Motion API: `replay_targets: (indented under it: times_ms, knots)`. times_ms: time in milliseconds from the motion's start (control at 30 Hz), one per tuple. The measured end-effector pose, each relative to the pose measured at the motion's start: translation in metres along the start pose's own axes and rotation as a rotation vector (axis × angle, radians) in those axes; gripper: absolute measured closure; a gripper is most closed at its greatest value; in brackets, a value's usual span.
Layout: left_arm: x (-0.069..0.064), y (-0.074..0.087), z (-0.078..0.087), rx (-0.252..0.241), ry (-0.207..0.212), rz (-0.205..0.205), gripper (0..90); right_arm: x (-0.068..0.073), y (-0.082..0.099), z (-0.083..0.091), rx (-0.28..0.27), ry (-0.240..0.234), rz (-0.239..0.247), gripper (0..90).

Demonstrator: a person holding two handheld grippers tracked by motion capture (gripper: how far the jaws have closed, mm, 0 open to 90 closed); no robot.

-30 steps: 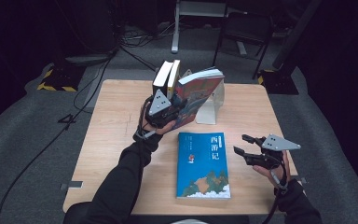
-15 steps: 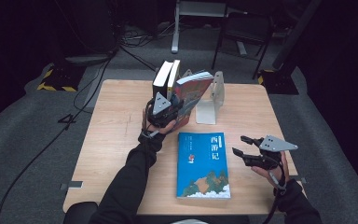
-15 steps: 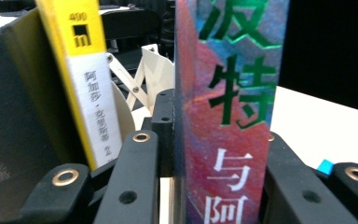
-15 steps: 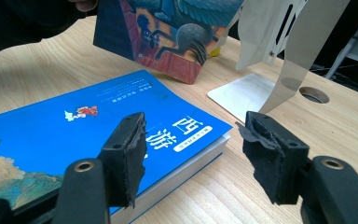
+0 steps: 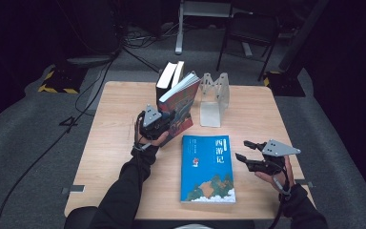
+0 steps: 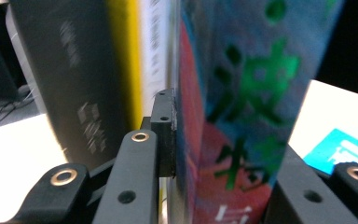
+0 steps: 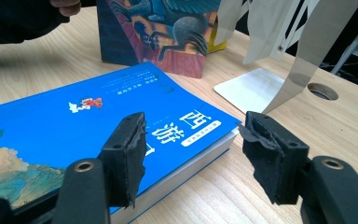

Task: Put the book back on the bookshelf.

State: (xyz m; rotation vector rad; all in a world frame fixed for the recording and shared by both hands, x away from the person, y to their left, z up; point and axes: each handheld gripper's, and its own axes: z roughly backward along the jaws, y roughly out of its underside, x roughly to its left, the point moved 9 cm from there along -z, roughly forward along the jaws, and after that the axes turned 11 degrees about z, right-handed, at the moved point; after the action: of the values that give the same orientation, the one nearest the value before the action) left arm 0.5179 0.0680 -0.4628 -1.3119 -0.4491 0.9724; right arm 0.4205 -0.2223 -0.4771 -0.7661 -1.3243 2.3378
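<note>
- While your left gripper (image 5: pixel 164 119) clamps the red book (image 5: pixel 178 107) at the table's (image 5: pixel 114 138) eleven o'clock, blur hides its spine lettering.
- Your right gripper (image 7: pixel 191 154) hangs open, empty, at the blue book's (image 5: pixel 207 167) three o'clock.

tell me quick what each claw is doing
left claw: closed on the red and blue book.
right claw: open, holding nothing, beside the blue book.

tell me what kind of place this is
Probably a lab or studio set up for recording: a lone wooden table on grey carpet, cables across the floor, and hazard-striped tape in dark surroundings.
</note>
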Motion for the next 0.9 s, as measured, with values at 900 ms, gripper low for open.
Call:
replay_targets:
  times_ms: [900]
  knots:
    - [-0.008, 0.048, -0.007, 0.159, -0.112, 0.033, 73.4, 0.007, 0.003, 0.0, 0.012, -0.039, 0.013, 38.7]
